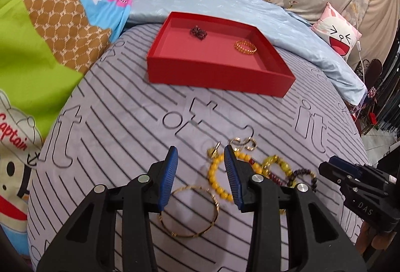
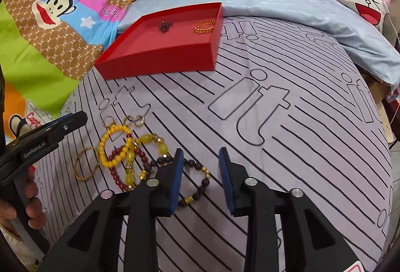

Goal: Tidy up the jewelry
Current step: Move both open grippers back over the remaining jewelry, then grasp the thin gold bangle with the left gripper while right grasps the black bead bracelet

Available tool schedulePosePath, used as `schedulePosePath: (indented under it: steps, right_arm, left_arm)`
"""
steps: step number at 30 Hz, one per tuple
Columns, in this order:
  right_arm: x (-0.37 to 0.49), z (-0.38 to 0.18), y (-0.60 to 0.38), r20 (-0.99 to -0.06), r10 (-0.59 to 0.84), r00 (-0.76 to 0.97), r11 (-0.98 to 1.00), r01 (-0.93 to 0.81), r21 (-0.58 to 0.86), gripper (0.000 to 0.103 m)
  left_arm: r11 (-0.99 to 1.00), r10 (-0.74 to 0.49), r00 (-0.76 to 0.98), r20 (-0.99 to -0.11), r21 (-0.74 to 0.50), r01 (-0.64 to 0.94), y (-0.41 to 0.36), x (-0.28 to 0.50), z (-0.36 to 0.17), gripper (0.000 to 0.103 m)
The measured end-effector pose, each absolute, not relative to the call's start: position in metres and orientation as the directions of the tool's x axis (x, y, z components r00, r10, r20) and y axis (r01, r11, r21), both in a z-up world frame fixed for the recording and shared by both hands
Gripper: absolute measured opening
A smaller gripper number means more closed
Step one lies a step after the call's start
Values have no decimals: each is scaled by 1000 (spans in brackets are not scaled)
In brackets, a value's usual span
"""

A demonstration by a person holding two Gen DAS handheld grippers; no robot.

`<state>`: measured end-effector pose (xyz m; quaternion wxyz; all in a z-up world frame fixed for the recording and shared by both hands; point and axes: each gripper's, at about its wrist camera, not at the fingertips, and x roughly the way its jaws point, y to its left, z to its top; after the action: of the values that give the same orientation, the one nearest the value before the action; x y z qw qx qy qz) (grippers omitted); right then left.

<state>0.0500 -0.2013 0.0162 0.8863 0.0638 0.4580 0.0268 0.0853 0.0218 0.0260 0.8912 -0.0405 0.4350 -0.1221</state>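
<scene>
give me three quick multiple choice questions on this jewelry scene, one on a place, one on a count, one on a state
1. Where does the gold chain bracelet lie?
A. in the red tray
B. on the striped sheet
C. on the blue pillow

2. How many pieces are in the tray?
A. one
B. two
C. four

3. How is the left tool?
A. shut on a bangle
B. shut on nothing
C. open

Answers:
1 A, it rests on the tray floor near the right wall.
2 B, only it and a dark beaded piece.
3 C, its blue pads stand apart above the thin gold bangle, gripping nothing.
</scene>
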Motion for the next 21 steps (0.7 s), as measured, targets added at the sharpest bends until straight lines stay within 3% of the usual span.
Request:
schedulePosePath:
  steps: [9, 21]
  right_arm:
    - [45, 2, -197, -822, 94, 562, 992, 14, 123, 37]
    - [51, -8, -192, -828, 63, 557, 997, 7, 80, 35]
  left_arm:
    - [975, -219, 578, -786, -162, 150, 42, 62, 10, 38]
    - [977, -201, 566, -799, -120, 178, 33, 50, -2, 53]
